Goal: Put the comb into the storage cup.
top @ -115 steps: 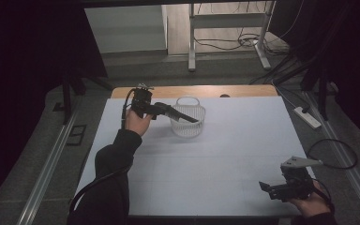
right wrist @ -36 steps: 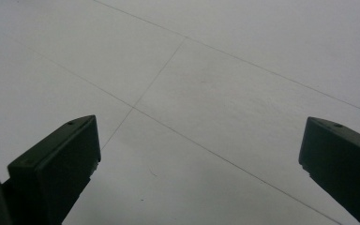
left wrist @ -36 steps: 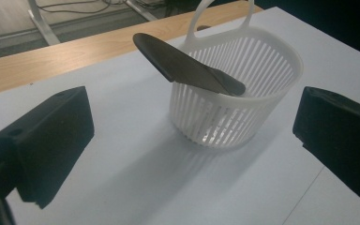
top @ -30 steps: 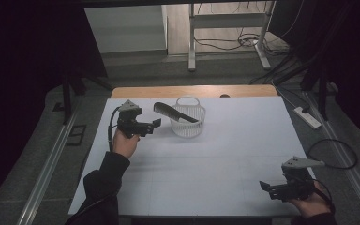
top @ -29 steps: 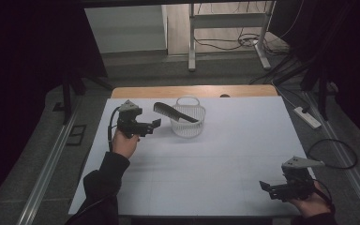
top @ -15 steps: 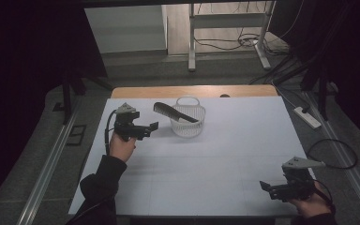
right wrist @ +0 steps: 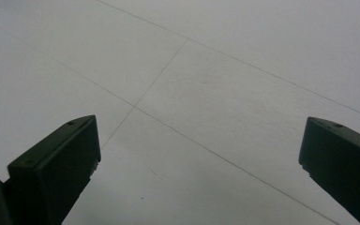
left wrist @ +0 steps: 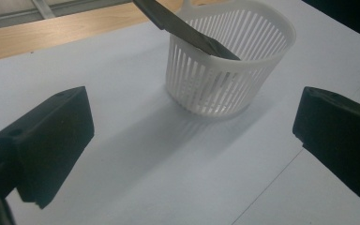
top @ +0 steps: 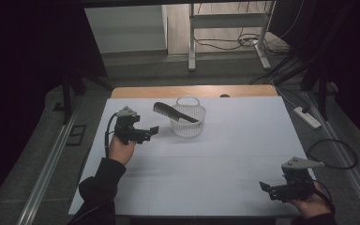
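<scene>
A white slatted basket (top: 188, 123) (left wrist: 229, 70) stands upright at the back middle of the white table (top: 225, 159). A black comb (top: 173, 112) (left wrist: 183, 28) leans in it, one end inside, the other sticking out over the rim to the left. My left gripper (top: 151, 131) (left wrist: 192, 145) is open and holds nothing, a short way left of the basket and pointing at it. My right gripper (top: 265, 187) (right wrist: 199, 164) is open near the table's front right corner, with bare table between its jaws.
A bare wooden strip (top: 192, 91) runs along the table's far edge. A white power strip (top: 307, 117) lies on the floor to the right, and a black cable loop (top: 333, 154) trails from the right gripper. Metal rails (top: 47, 168) flank the table.
My left gripper let go of the comb, which now leans in the basket, and drew back leftward and toward the front. The right gripper has stayed still.
</scene>
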`<state>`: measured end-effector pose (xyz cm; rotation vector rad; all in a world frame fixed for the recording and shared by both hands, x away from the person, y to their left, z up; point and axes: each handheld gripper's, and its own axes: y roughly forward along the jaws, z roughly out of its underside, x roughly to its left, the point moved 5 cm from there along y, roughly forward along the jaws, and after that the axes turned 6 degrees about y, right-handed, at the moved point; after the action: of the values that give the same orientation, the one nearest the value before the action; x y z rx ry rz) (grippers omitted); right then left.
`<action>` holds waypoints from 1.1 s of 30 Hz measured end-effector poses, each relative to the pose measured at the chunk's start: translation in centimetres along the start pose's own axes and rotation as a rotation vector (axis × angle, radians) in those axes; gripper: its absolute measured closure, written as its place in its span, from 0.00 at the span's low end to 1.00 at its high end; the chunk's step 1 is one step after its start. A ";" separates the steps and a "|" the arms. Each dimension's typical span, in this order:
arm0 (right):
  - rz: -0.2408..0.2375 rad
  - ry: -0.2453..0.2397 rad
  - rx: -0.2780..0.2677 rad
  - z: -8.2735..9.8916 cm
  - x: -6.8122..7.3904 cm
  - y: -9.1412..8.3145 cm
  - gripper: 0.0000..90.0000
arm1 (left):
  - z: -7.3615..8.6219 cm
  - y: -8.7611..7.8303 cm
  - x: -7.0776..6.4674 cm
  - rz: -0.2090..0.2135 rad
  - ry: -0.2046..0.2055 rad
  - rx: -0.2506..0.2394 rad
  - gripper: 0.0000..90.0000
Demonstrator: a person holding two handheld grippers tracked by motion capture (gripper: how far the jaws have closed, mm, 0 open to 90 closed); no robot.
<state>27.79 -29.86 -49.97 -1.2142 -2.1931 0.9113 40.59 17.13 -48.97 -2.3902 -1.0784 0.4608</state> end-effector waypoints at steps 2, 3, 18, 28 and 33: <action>0.000 -0.002 0.001 0.0 0.0 0.0 0.00 | 0.1 -0.1 -0.1 -0.001 0.003 0.000 0.00; 0.000 -0.003 0.001 0.0 0.0 0.0 0.00 | 0.1 -0.2 -0.1 -0.002 0.004 0.001 0.00; 0.003 -0.007 0.004 0.0 0.1 0.0 0.00 | 1.0 -1.8 -0.5 -0.007 0.011 0.009 0.00; 0.003 -0.007 0.003 0.0 0.1 0.0 0.00 | 1.4 -2.6 -1.0 -0.006 0.006 0.001 0.00; 0.003 -0.006 0.003 0.0 0.1 0.0 0.00 | 1.7 -3.1 -1.2 -0.003 0.005 -0.003 0.00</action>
<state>27.77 -29.81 -49.98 -1.2152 -2.1944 0.9201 37.16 18.46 -48.57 -2.3907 -1.0815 0.4526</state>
